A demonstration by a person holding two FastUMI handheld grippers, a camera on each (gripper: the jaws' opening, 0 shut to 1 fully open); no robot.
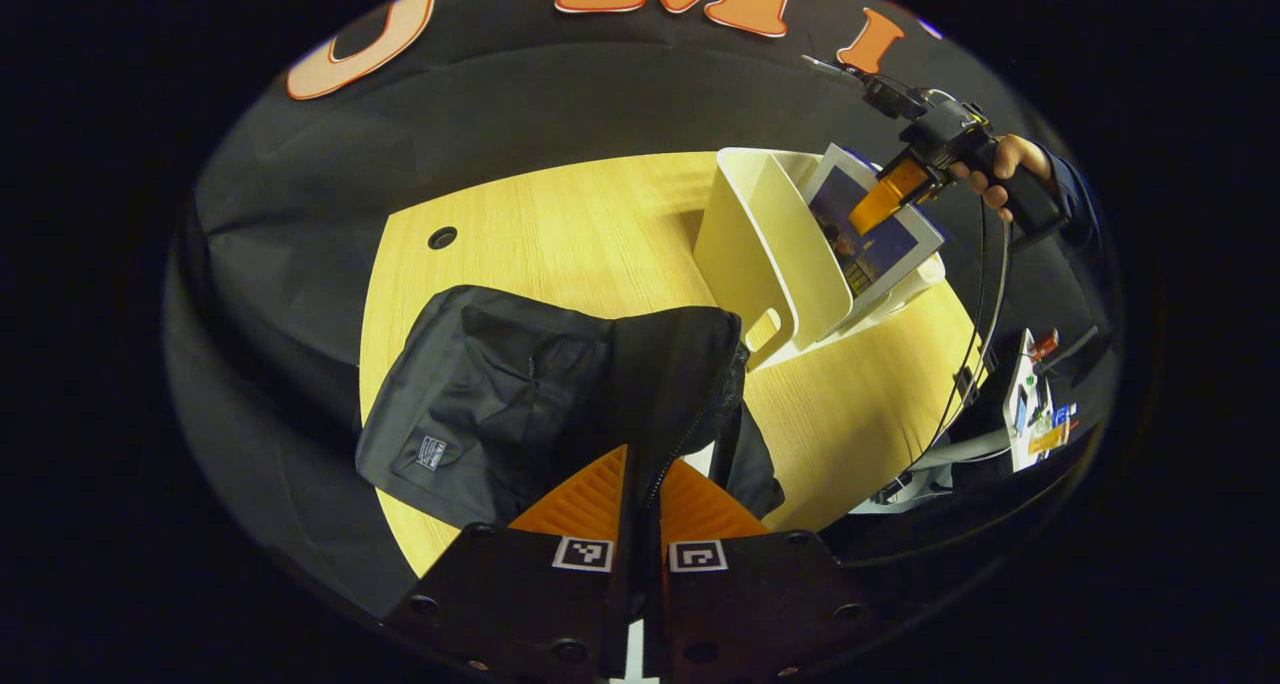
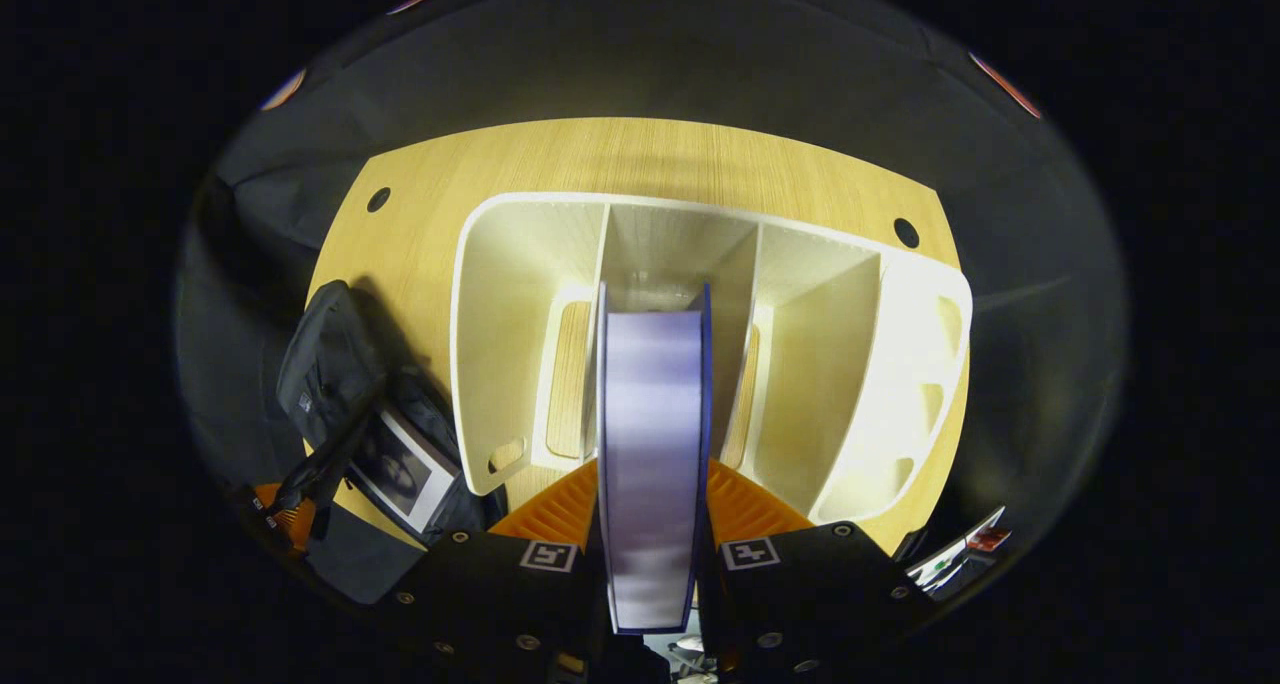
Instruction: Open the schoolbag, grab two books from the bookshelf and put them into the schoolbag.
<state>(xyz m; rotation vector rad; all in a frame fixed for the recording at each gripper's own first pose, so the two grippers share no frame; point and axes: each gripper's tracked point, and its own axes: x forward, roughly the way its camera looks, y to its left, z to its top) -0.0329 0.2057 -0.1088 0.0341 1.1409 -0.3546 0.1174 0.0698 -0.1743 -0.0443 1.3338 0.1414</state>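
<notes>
In the left gripper view your left gripper (image 1: 641,484) has its fingers pressed together on the zippered edge of the schoolbag (image 1: 500,404), pinching the flap and holding it up — a sensible hold, I'd judge, since it keeps the mouth open for a book. The bag lies on the wooden table (image 1: 560,234), just beside the white bookshelf (image 1: 775,254). Farther off, your right gripper (image 1: 885,199) is at a book (image 1: 880,239) standing tilted in the shelf, with your hand (image 1: 1000,169) on its handle; from here its fingers seem to straddle the book's top edge, though they are too small to be sure. What lies inside the bag is hidden by the raised flap, and the bag's near edge is cut off behind the fingers. In the right gripper view the book (image 2: 652,444) stands edge-on between your right gripper's (image 2: 652,509) fingers, which are closed on its two covers — a grip on the spine end that suits lifting it straight out of the middle compartment of the bookshelf (image 2: 520,264). The book's page edge is blurred, and its foot is hidden, so whether it rests on the shelf floor cannot be told. At lower left the schoolbag (image 2: 320,364) lies open, showing a first book (image 2: 400,469) already inside, with the left gripper (image 2: 290,509) at its edge, too dim to read.
</notes>
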